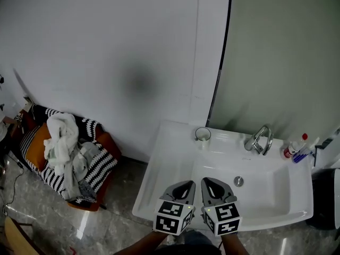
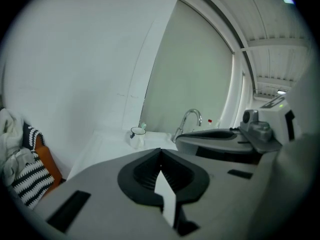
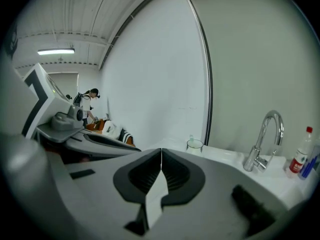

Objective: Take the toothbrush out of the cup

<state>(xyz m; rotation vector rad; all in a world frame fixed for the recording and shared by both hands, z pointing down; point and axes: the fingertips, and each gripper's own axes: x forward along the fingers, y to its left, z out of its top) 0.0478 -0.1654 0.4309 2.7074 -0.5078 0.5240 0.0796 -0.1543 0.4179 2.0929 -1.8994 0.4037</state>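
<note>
One toothbrush [image 3: 191, 137] is in play, and it shows only as a pale green tip above the rim of the cup [image 1: 202, 135]. The cup stands at the back left corner of the sink [image 1: 169, 169], well left of the tap [image 1: 259, 139], with a bottle [image 1: 293, 148] farther right. Both grippers hang side by side over the sink's near edge, well short of the cup and aimed roughly at it. The left gripper [image 1: 186, 185] has its jaws pressed together with nothing between them, and the right gripper [image 1: 209, 183] is the same, closed and empty. The task looks barely begun: the brush sits in the cup, untouched. To do the reach well, the jaws of the grasping gripper should part before it arrives, since little of the brush stands clear to pinch. It should probably come in from above the rim and close on the tip alone, clear of the cup wall. A straight upward pull seems safest. The cup looks light, so the other gripper could steady it to keep it from tipping or sliding.
</note>
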